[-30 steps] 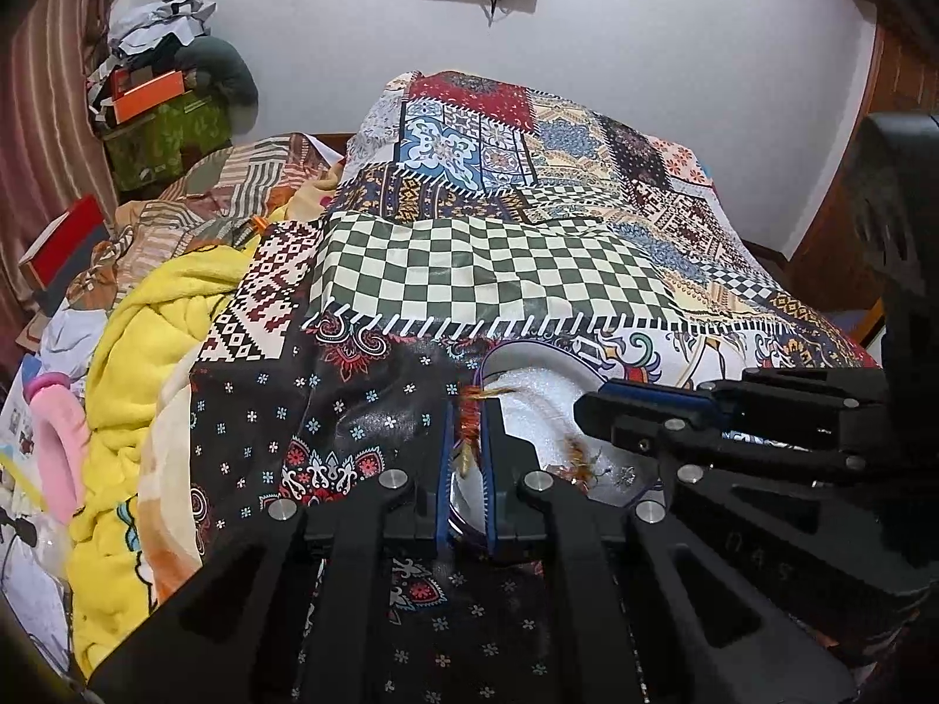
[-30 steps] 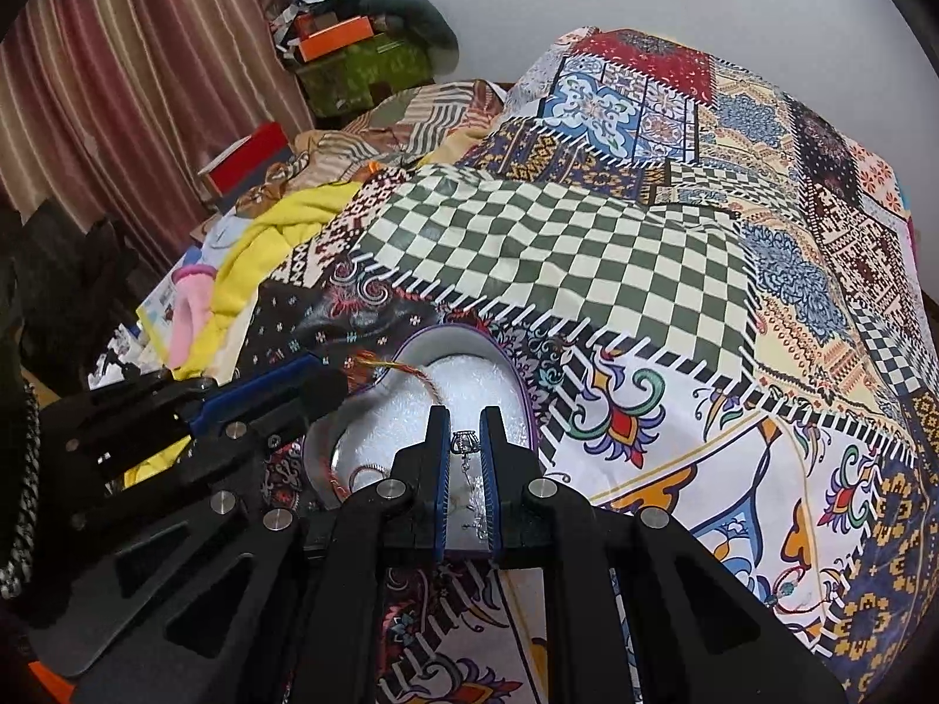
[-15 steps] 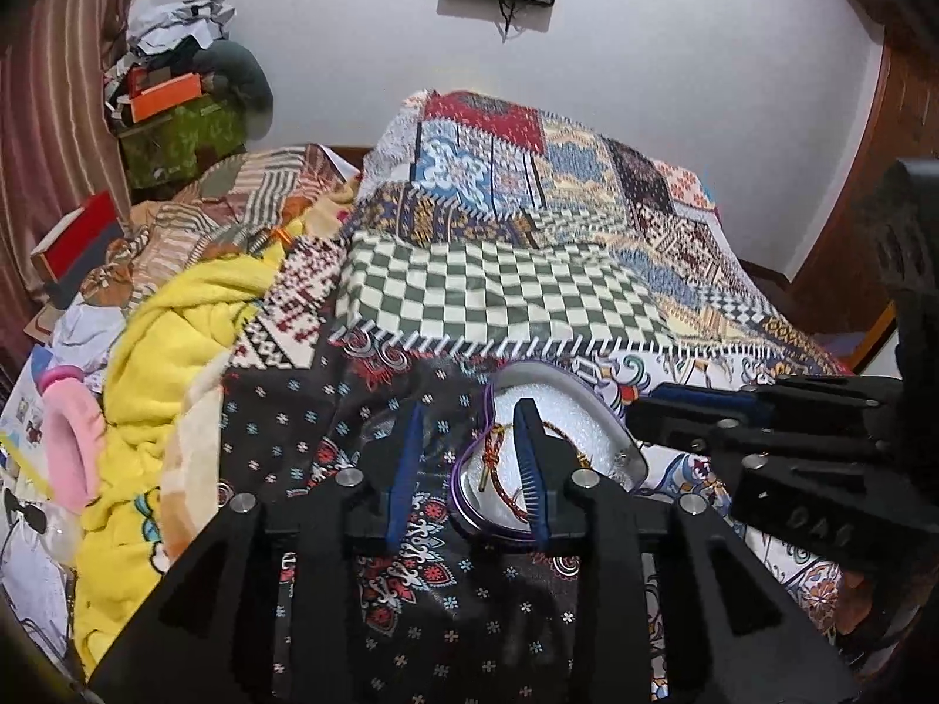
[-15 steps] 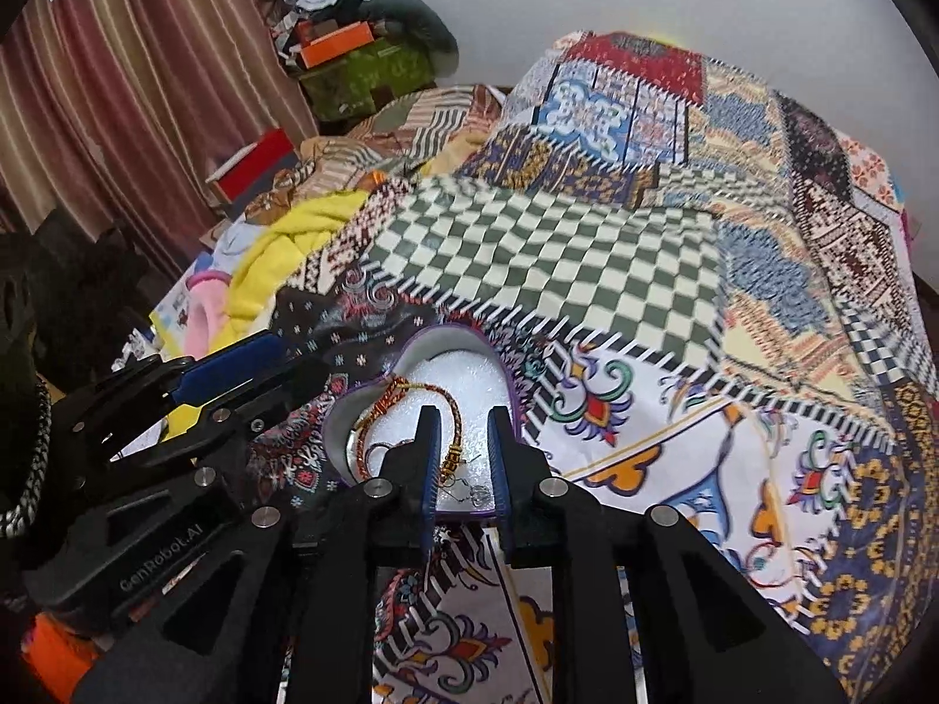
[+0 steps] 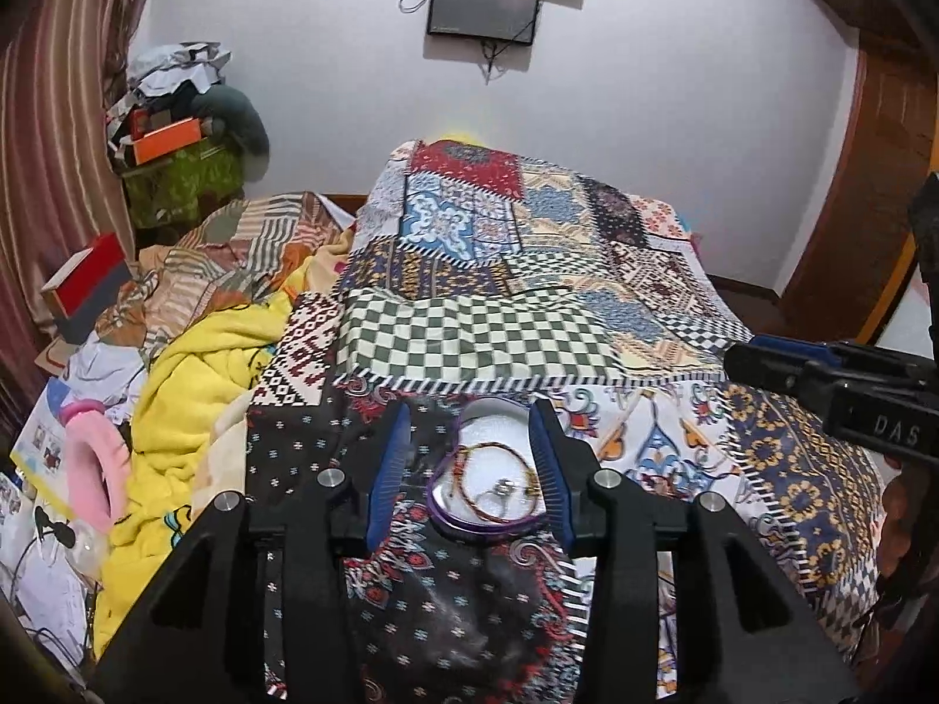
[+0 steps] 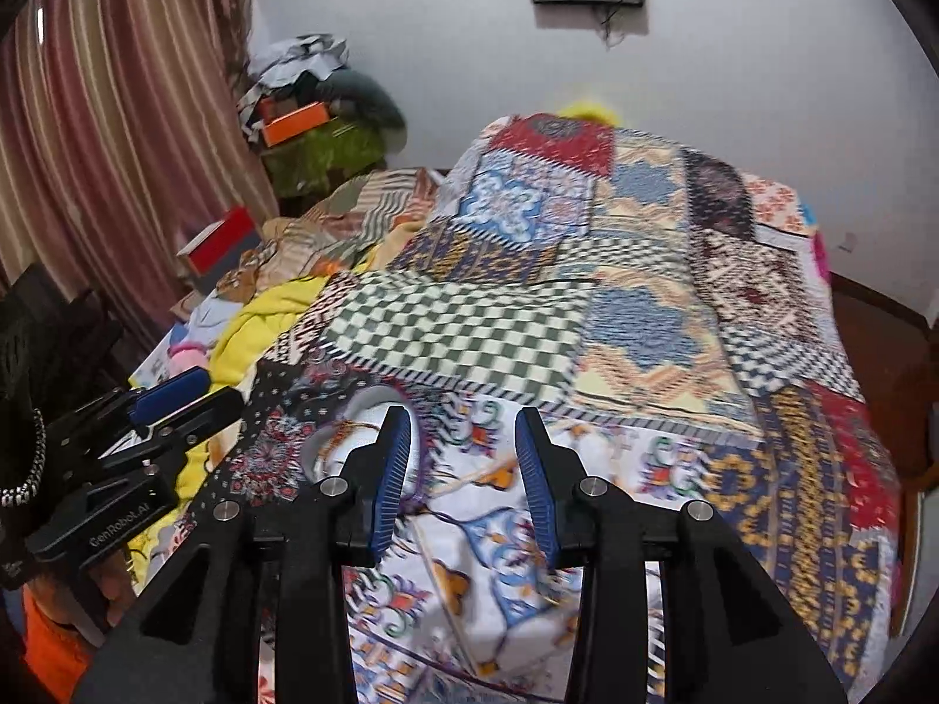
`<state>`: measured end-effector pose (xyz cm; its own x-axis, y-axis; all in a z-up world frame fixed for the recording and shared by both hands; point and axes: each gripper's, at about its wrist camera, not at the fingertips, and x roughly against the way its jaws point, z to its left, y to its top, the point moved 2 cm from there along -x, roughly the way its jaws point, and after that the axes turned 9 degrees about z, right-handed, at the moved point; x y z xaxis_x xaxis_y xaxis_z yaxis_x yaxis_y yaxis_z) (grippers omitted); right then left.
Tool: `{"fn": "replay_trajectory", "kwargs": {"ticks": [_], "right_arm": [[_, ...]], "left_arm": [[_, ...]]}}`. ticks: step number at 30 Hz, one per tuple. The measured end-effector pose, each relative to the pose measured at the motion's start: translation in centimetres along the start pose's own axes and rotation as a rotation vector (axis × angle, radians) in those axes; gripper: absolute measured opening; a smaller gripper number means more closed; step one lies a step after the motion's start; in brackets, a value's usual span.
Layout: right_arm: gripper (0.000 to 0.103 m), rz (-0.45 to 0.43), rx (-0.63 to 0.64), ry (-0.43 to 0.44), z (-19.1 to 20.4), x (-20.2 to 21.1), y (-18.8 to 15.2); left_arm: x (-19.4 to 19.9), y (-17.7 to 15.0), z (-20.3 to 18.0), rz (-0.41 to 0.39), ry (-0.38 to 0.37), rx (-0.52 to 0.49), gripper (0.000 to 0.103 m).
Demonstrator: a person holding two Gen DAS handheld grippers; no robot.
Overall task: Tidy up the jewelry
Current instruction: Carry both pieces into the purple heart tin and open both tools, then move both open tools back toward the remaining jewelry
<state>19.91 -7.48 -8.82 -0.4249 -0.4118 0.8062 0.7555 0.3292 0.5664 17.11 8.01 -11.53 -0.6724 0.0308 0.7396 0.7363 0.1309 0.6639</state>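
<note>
A heart-shaped jewelry box (image 5: 469,519) with a purple rim and white lining lies open on the patchwork bedspread (image 5: 481,340). Inside it a red-and-gold thread bracelet (image 5: 463,484) is coiled beside a small silver piece (image 5: 502,488). My left gripper (image 5: 469,469) hangs open above the box, which shows between its blue fingers. My right gripper (image 6: 463,457) is open and empty over the white floral patch, to the right of the box (image 6: 320,452), which its left finger partly hides. The right wrist view is motion-blurred. Each gripper shows at the edge of the other's view.
A yellow blanket (image 5: 188,387) and crumpled clothes lie along the bed's left side, with a pink item (image 5: 94,475). Boxes and bags (image 5: 170,164) are stacked in the far left corner by a striped curtain. A dark screen (image 5: 484,6) hangs on the white wall.
Both grippers went from shut to open, letting the bracelet and the silver piece drop into the box, then lifted back. The right gripper swung off to the right.
</note>
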Motion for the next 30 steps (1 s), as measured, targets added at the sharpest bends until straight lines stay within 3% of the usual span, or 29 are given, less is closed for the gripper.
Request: {"fn": "replay_trajectory", "kwargs": {"ticks": [11,20,30], "right_arm": [[0.034,0.017,-0.074,-0.091,-5.5,2.0,-3.2],[0.034,0.111,-0.133,-0.150,-9.9,0.4,-6.8],[0.034,0.157,-0.193,-0.130,-12.8,-0.1,-9.8]], "left_arm": [[-0.8,-1.1,-4.9,0.053,-0.067,-0.086,0.045],[-4.2,-3.1,-9.0,0.159,-0.125,-0.157,0.045],[-9.2,-5.5,-14.0,0.302,-0.243,-0.237,0.045]]}}
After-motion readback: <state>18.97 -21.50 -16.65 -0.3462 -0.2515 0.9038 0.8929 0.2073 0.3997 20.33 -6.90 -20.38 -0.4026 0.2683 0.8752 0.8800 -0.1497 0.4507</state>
